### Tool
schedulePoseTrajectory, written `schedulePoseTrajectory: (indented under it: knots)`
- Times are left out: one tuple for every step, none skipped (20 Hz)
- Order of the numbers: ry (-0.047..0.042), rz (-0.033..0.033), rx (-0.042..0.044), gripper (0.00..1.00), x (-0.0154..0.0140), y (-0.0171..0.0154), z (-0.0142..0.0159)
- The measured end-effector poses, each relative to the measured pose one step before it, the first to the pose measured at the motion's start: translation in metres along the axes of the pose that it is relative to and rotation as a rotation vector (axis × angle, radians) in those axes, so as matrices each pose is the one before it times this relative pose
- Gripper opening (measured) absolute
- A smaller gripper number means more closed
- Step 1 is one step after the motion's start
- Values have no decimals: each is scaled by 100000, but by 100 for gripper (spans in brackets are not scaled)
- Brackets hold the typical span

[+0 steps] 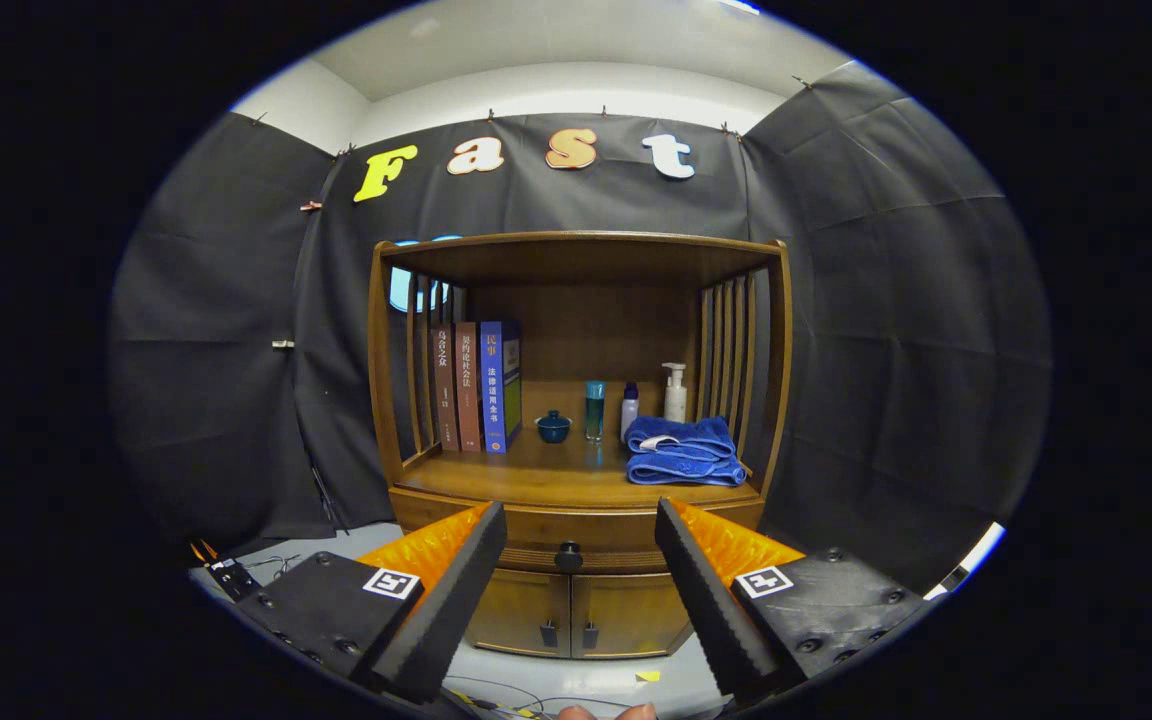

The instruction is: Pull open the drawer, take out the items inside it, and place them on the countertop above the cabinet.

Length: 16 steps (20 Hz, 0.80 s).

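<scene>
My gripper [570, 560] is spread wide and holds nothing; its two fingers [456, 590] stand well apart, aimed at the wooden cabinet [576, 440] ahead of me. Between the fingers, and beyond their tips, I see the round dark knob [568, 556] of the drawer [576, 535]. The drawer sits flush with the cabinet front, so it is closed and whatever lies inside it is hidden from me. Neither finger touches the knob or the wood.

Taking the knob as my mark: straight above it runs the countertop [546, 470], the open shelf of the cabinet under its wooden roof. Up and to the left of the knob three books [477, 385] stand upright against the slatted side wall. Just above the knob, a little to the left, is a small dark-blue lidded pot [553, 426], and beside it a slim teal bottle [594, 410]. Up and to the right of the knob come a small white bottle [629, 410], a white pump bottle [675, 392] behind it, and a folded blue towel [684, 452] lying at the front of the countertop (it takes up most of that right side). Below the knob are two closed cabinet doors [576, 610], each with a small dark handle near the centre seam. On the floor below and right of the doors lies a scrap of yellow paper [647, 676].
</scene>
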State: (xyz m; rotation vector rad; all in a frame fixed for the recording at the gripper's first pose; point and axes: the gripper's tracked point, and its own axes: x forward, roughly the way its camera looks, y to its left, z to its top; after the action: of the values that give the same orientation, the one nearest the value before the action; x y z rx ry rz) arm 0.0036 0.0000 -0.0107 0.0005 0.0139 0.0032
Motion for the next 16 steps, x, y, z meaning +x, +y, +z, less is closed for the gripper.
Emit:
schedulePoseTrajectory:
  knots:
    - [35, -172, -1, 99, 37, -120, -44]
    - [-16, -7, 120, 99, 7, -6, -37]
    - [20, -126, 97, 99, -29, -78, 83]
    - [-175, -122, 120, 99, 1, 35, 10]
    - [-224, -185, 58, 99, 3, -120, 75]
    - [-138, -92, -11, 99, -47, -63, -46]
    - [34, -120, -142, 99, -25, -2, 16]
    - [-9, -280, -214, 99, 20, -73, -67]
    - [135, -452, -249, 99, 165, -137, -113]
    - [125, -220, -37, 99, 116, -65, -172]
    - [-226, -487, 232, 99, 67, -145, -150]
    - [13, 328, 559, 99, 271, 50, -169]
    - [764, 368, -25, 99, 131, 138, -445]
    - [583, -305, -491, 99, 270, -58, -436]
    - [180, -260, -367, 99, 573, -2, -317]
    - [-141, -125, 18, 99, 824, 55, -313]
